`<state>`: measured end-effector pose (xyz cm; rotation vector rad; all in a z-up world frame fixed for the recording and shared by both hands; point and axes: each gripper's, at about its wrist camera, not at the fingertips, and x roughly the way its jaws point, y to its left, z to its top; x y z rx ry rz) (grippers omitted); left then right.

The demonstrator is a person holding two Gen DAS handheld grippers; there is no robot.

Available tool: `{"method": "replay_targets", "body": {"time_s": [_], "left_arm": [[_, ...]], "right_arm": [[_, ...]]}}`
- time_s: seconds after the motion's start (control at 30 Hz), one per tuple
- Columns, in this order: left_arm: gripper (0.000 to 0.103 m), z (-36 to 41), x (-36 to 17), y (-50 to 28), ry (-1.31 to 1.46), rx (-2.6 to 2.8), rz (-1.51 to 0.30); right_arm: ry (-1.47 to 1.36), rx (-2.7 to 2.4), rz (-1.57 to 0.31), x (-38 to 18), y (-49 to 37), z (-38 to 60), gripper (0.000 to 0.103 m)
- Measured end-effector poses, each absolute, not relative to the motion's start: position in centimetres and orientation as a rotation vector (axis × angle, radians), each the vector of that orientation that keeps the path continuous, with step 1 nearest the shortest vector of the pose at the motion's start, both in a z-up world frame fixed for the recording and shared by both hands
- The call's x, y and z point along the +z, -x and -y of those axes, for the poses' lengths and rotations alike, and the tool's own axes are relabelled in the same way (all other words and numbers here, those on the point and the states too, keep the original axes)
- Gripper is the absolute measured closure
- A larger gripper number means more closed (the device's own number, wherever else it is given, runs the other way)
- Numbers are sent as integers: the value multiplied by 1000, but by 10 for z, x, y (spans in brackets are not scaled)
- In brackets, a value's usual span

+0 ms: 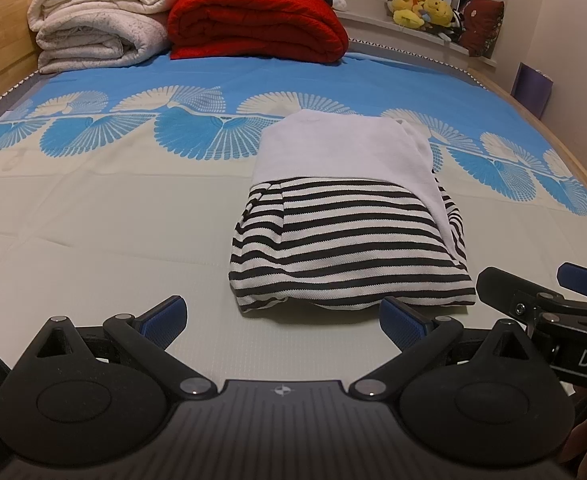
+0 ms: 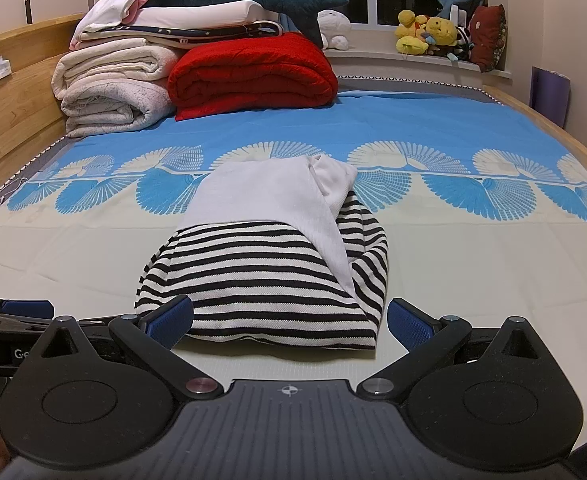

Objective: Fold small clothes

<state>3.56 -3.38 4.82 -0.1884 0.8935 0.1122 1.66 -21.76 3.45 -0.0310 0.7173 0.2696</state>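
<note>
Folded garment [image 1: 345,216] lies on the bed [image 1: 93,208], mid-sheet: white upper part, black-and-white striped lower part (stripes nearest both cameras), a white flap running down its right side. Left gripper [image 1: 283,320] spread wide, empty, just short of the garment's near edge. Right gripper [image 2: 291,322] also spread wide and empty, its left finger [image 2: 171,320] overlapping the striped hem in view (contact unclear). At the headboard: red blanket [image 2: 253,74], cream blankets [image 2: 113,92]. Plush toys [image 2: 429,32] on the sill.

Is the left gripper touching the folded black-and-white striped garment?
Apart. In the left wrist view, the left gripper is open, and bare bedsheet shows between its blue fingers and the striped garment.
</note>
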Motion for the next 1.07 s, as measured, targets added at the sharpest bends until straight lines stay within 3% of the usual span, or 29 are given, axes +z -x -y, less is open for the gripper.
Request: {"method": "replay_targets", "body": {"time_s": [1.07], "left_arm": [[1, 33, 41, -36, 187, 106, -902]], "right_arm": [[26, 265, -735, 28, -16, 217, 1]]}}
